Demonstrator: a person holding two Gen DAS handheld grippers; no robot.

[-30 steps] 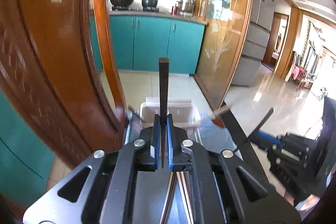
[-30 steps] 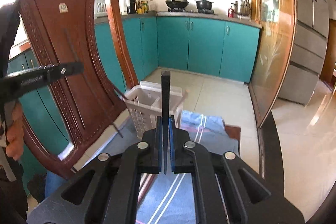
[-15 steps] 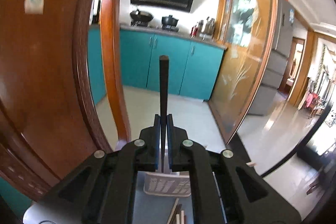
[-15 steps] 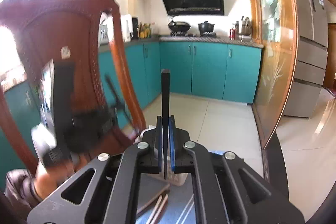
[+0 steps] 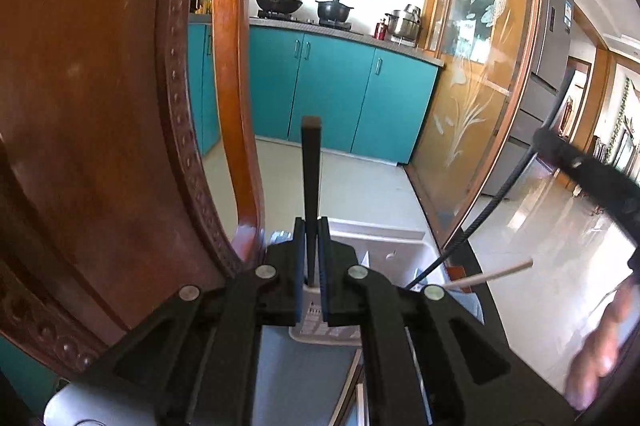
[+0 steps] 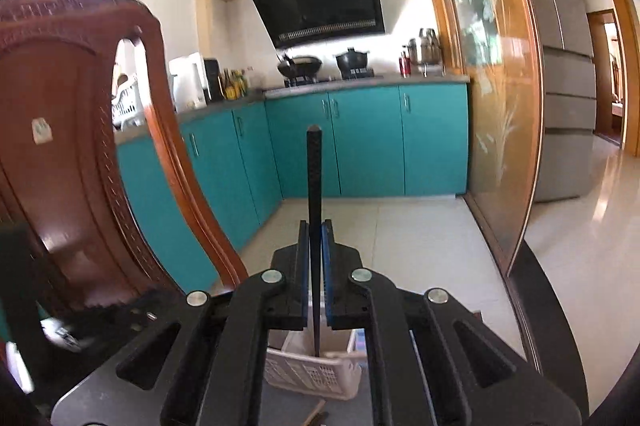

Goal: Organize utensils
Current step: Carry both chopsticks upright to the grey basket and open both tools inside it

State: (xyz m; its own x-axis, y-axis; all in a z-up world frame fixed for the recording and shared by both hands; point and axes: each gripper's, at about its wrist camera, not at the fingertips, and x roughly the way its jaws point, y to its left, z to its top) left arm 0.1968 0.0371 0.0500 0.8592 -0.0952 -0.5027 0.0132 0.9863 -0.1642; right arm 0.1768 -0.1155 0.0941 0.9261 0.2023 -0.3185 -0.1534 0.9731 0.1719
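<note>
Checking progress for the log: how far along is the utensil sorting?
Midway. Done: a white stick and a thin black one already lean out of the white slotted plastic basket. In hand: each claw, left and right, is shut on a dark chopstick. Left: dropping both in, plus loose sticks by the basket.

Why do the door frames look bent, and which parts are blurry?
Left wrist view: the fisheye lens bows the glass door; the person's hand at the right edge is smeared. Right wrist view: the chair back is soft; sunlight glares off the floor.
</note>
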